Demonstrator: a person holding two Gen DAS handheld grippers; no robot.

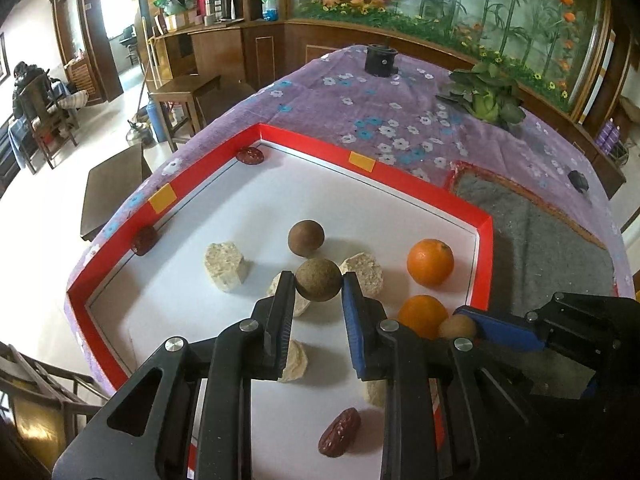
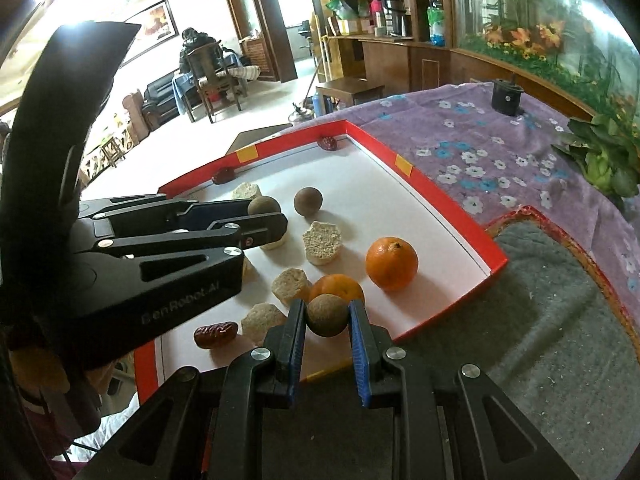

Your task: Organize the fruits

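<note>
A red-walled white tray (image 1: pixel 482 240) (image 2: pixel 494 264) holds fruit. My left gripper (image 1: pixel 318 285) is shut on a brown round fruit (image 1: pixel 319 280), held above the tray; it also shows in the right wrist view (image 2: pixel 264 205). My right gripper (image 2: pixel 327 316) is shut on another brown round fruit (image 2: pixel 327 315) near the tray's front right corner; it shows in the left wrist view (image 1: pixel 457 326). A third brown fruit (image 1: pixel 306 238) (image 2: pixel 308 201), two oranges (image 1: pixel 430 261) (image 1: pixel 422 315) (image 2: pixel 392 263), red dates (image 1: pixel 340 432) (image 2: pixel 216 334) and pale cake-like pieces (image 1: pixel 225 266) (image 2: pixel 322 242) lie in the tray.
A grey felt mat with a woven rim (image 1: pixel 540 248) (image 2: pixel 540 312) lies right of the tray on the purple flowered tablecloth (image 1: pixel 360 100). A leafy vegetable (image 1: pixel 486 96) (image 2: pixel 604 156) and a black cylinder (image 1: pixel 381 60) (image 2: pixel 507 98) stand further back. Two dates (image 1: pixel 250 156) (image 1: pixel 145 240) rest against the tray's far walls.
</note>
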